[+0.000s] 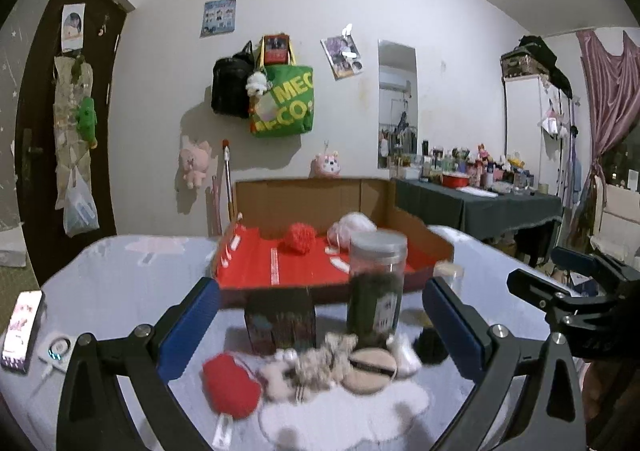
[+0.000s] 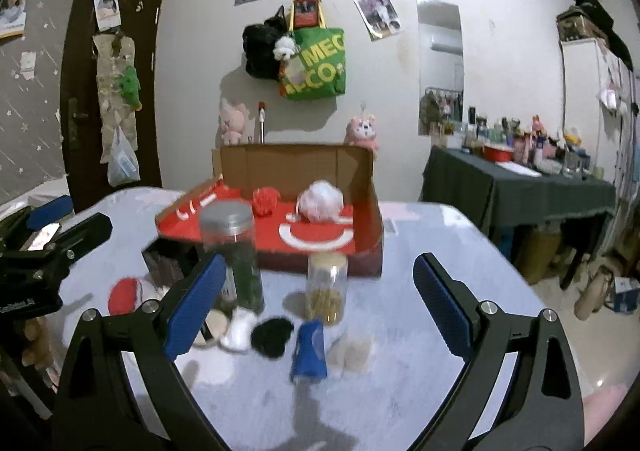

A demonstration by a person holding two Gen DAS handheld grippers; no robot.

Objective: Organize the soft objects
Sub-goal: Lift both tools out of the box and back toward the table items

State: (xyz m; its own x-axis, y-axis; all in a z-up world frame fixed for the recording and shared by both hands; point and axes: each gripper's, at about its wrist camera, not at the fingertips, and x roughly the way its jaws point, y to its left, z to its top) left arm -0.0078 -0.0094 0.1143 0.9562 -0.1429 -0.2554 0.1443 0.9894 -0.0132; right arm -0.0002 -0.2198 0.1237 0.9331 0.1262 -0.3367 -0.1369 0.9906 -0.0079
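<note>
Two poufs lie in the box, behind the jars.

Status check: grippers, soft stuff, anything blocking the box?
Left gripper open, empty; right gripper open, empty. Two pom-poms in red box; soft pile on table. Tall jar stands between pile and box.

Black hand-held gripper, blue pads

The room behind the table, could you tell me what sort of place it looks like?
Most likely a lived-in bedroom or small flat. A green tote bag hangs on the wall beside pinned photos, pink curtains drape at the right, and a dark-clothed side table is crowded with bottles and figurines.
</note>
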